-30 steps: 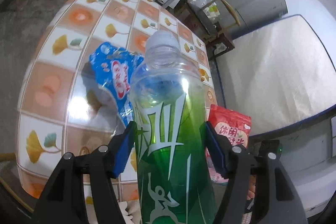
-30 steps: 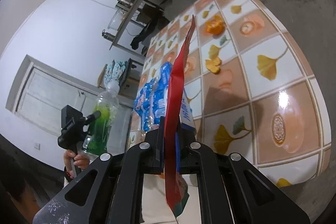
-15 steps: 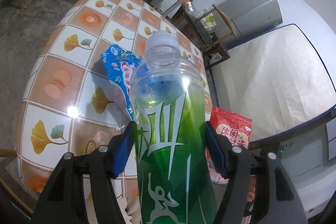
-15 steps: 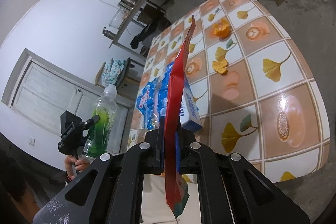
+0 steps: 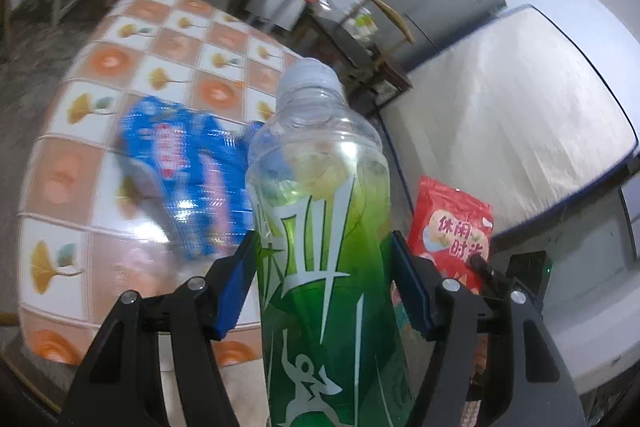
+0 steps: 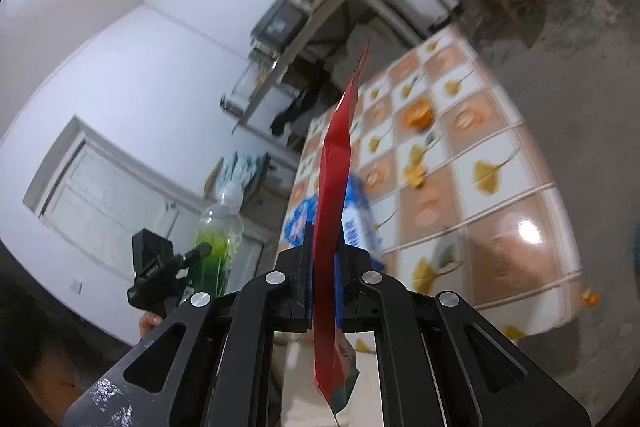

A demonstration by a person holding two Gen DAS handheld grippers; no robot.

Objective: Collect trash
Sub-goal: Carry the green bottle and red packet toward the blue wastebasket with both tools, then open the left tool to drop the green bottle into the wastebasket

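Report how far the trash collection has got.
Nothing visibly binned yet; no bin in view. In hand: the left tool clamps the clear green-labelled plastic bottle; the right tool pinches the flat red snack bag. Left on the tiled table: blue crinkled wrapper, orange peel scraps.

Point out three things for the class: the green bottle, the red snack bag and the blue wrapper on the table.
green bottle (image 5: 320, 267): left wrist view, on its green label.
red snack bag (image 6: 332, 211): right wrist view, on its edge-on red side.
blue wrapper (image 5: 180, 163): left wrist view, on its blurred printed face.
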